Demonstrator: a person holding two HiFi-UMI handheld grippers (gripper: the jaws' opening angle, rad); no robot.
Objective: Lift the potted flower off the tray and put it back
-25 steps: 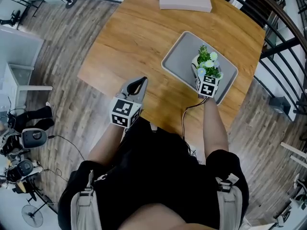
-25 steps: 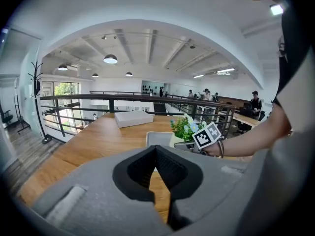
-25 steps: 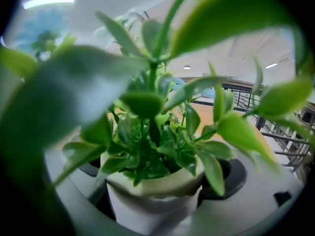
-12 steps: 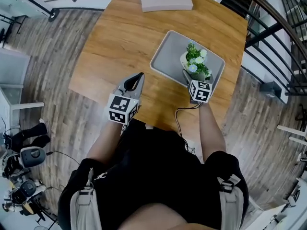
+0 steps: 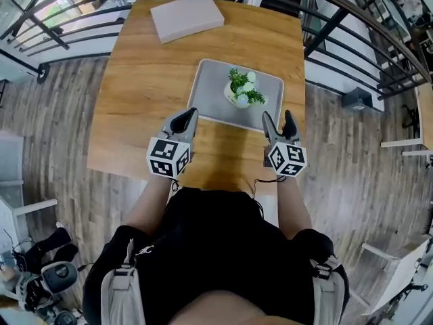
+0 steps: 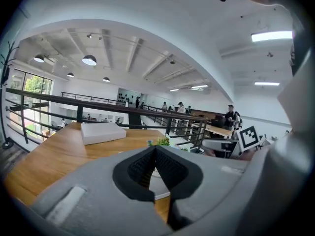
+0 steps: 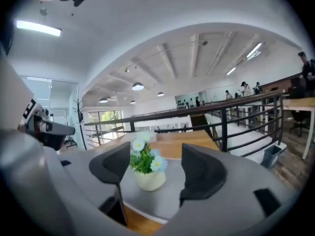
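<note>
Head view: the potted flower [image 5: 243, 91] stands upright on the grey tray [image 5: 210, 110], toward its far right part. Both claws hover over the wooden bench [image 5: 135, 80] on the tray's near side, clear of it. A flat white box [image 5: 187, 17] lies beyond the tray.

Left gripper view: the left claw [image 6: 155, 149] is pressed together, empty, its dark ribbed pads meeting.

Right gripper view: the right claw [image 7: 155, 151] is spread and closing on nothing. The pot sits on the tray well ahead, framed between the jaws but untouched.

Assessment: any lift should take the pot's rounded body below the foliage, never the stems, then rise straight and keep it upright.

Materials: the pot is smooth, cream and bulbous. The tray is a matt rounded rectangle with a raised rim. The blooms are small and white-blue.
</note>
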